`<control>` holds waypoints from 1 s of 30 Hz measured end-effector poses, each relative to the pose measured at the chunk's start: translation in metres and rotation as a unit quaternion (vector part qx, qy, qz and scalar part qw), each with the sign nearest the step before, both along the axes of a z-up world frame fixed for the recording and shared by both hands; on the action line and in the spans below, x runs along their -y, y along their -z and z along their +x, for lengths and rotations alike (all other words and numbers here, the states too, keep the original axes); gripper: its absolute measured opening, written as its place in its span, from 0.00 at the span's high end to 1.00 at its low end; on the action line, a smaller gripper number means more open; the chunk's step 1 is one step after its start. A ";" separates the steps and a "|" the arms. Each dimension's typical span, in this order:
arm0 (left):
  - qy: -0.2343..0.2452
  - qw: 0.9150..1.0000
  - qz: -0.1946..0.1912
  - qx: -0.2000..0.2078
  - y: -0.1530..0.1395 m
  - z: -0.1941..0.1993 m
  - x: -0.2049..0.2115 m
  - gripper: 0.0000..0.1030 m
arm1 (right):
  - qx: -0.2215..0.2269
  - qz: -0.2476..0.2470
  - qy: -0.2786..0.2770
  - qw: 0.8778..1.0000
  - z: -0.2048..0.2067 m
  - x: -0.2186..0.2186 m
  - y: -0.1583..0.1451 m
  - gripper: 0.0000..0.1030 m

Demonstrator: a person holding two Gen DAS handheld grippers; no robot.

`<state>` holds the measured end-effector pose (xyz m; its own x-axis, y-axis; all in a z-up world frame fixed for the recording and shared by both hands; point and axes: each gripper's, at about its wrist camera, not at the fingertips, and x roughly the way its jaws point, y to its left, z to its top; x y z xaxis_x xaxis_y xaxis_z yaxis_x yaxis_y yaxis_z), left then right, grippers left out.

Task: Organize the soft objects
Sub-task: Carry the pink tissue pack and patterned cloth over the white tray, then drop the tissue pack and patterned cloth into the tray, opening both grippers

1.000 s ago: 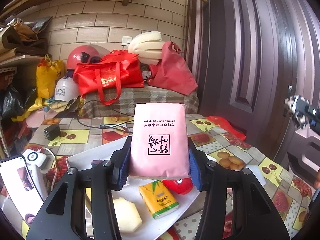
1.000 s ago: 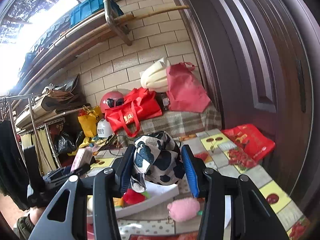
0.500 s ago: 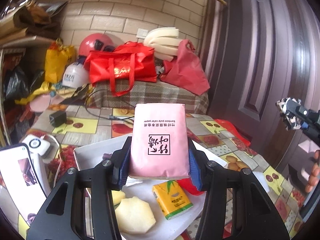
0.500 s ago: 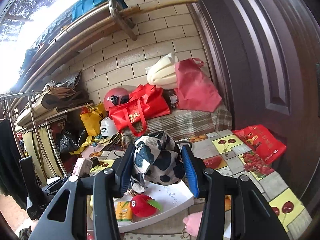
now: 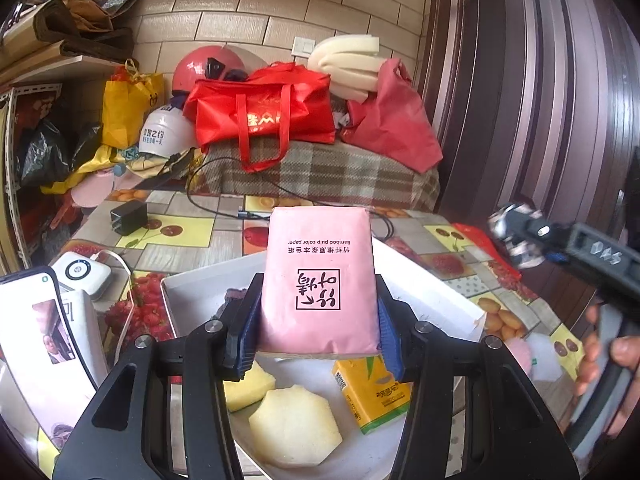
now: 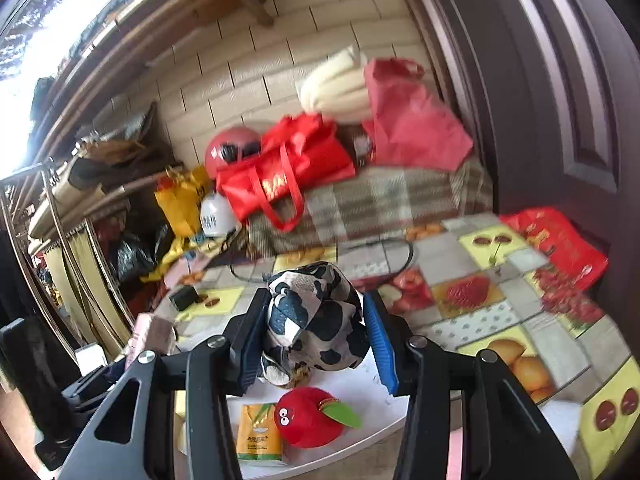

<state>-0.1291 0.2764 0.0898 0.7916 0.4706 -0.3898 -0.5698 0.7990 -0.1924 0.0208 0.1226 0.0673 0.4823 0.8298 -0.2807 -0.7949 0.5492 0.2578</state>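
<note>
My left gripper (image 5: 316,332) is shut on a pink tissue pack (image 5: 318,284) and holds it above the white tray (image 5: 432,292). In the tray lie a yellow tissue packet (image 5: 370,392), two pale yellow sponges (image 5: 294,426) and a dark purple item partly hidden behind the pack. My right gripper (image 6: 314,336) is shut on a black-and-white cow-print cloth (image 6: 314,320) above the tray (image 6: 372,396). Below it lie a red apple plush (image 6: 310,416) and the yellow packet (image 6: 258,436). The right gripper also shows in the left wrist view (image 5: 516,232).
The table has a fruit-print cloth (image 5: 176,232). A phone (image 5: 40,344), a white device (image 5: 82,274) and a black charger (image 5: 128,216) lie left. Red bags (image 5: 264,112), helmets and foam sit at the back. A dark door (image 5: 560,100) stands right.
Both grippers have moved over the tray with their loads. The right gripper swung left and forward, its view now blurred. The left view has tilted up a little.
</note>
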 end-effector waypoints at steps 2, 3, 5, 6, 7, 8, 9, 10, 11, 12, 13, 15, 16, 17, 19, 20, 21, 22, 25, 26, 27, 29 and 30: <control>0.001 1.000 -0.005 -0.007 0.004 0.003 -0.003 0.52 | -0.015 -0.012 0.000 1.000 0.005 -0.009 0.010 0.54; 0.001 1.000 -0.007 -0.011 0.007 0.005 -0.004 0.52 | -0.021 -0.020 0.000 1.000 0.007 -0.013 0.016 0.54; 0.000 1.000 -0.012 -0.021 0.012 0.009 -0.006 0.52 | -0.027 -0.035 0.002 0.999 0.010 -0.020 0.025 0.54; 0.000 1.000 -0.016 -0.026 0.016 0.011 -0.008 0.52 | -0.030 -0.041 0.004 0.999 0.012 -0.022 0.030 0.54; -0.002 0.999 -0.017 -0.028 0.017 0.012 -0.008 0.52 | -0.034 -0.045 0.004 0.998 0.013 -0.023 0.034 0.54; -0.001 0.999 -0.018 -0.030 0.018 0.013 -0.008 0.52 | -0.037 -0.047 0.005 0.998 0.014 -0.024 0.037 0.54; -0.001 0.999 -0.017 -0.031 0.019 0.014 -0.007 0.52 | -0.041 -0.048 0.005 0.998 0.015 -0.024 0.039 0.54; 0.000 0.999 -0.015 -0.031 0.018 0.015 -0.007 0.52 | -0.042 -0.048 0.006 0.998 0.016 -0.024 0.040 0.54; 0.001 0.999 -0.015 -0.031 0.018 0.015 -0.006 0.52 | -0.042 -0.048 0.006 0.998 0.016 -0.025 0.040 0.54; 0.002 0.999 -0.014 -0.031 0.018 0.015 -0.005 0.52 | -0.043 -0.048 0.007 0.998 0.016 -0.025 0.040 0.54; 0.002 0.999 -0.013 -0.031 0.018 0.015 -0.005 0.52 | -0.042 -0.049 0.006 0.998 0.017 -0.025 0.040 0.54; 0.003 0.999 -0.014 -0.032 0.019 0.016 -0.005 0.52 | -0.041 -0.049 0.006 0.998 0.016 -0.025 0.040 0.54; 0.003 0.999 -0.014 -0.032 0.019 0.016 -0.005 0.52 | -0.040 -0.051 0.005 0.998 0.017 -0.026 0.041 0.54; 0.004 0.999 -0.015 -0.032 0.019 0.016 -0.005 0.52 | -0.039 -0.052 0.005 0.998 0.017 -0.027 0.042 0.54; 0.005 0.999 -0.015 -0.032 0.019 0.016 -0.005 0.52 | -0.037 -0.056 0.005 0.998 0.017 -0.030 0.043 0.53; 0.005 0.999 -0.015 -0.033 0.019 0.016 -0.005 0.52 | -0.036 -0.057 0.005 0.998 0.017 -0.032 0.043 0.53; 0.005 0.999 -0.015 -0.033 0.019 0.016 -0.005 0.52 | -0.036 -0.059 0.004 0.998 0.017 -0.033 0.044 0.53; 0.005 0.999 -0.016 -0.033 0.019 0.016 -0.005 0.52 | -0.036 -0.061 0.003 0.997 0.017 -0.035 0.044 0.52; 0.001 0.999 -0.018 -0.032 0.020 0.017 -0.006 0.51 | -0.032 -0.074 -0.018 0.997 0.015 -0.045 0.045 0.51; -0.005 0.999 -0.019 -0.030 0.019 0.016 -0.006 0.46 | -0.026 -0.082 -0.022 0.996 0.012 -0.048 0.045 0.46; -0.014 0.999 -0.016 -0.030 0.019 0.016 -0.007 0.28 | -0.016 -0.088 -0.022 0.996 0.009 -0.050 0.046 0.40; -0.033 0.999 -0.001 -0.026 0.017 0.013 -0.007 0.00 | -0.002 -0.080 -0.020 0.997 0.003 -0.049 0.046 0.07; -0.040 0.999 0.007 -0.017 0.016 0.010 -0.007 0.00 | 0.003 -0.071 -0.019 0.997 0.001 -0.046 0.045 0.01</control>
<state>-0.1195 0.2835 0.0736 0.7378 0.5364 -0.4098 -0.6374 0.7534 -0.1614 0.0215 0.1690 0.0223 0.4529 0.7997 -0.3942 -0.8175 0.5489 0.1744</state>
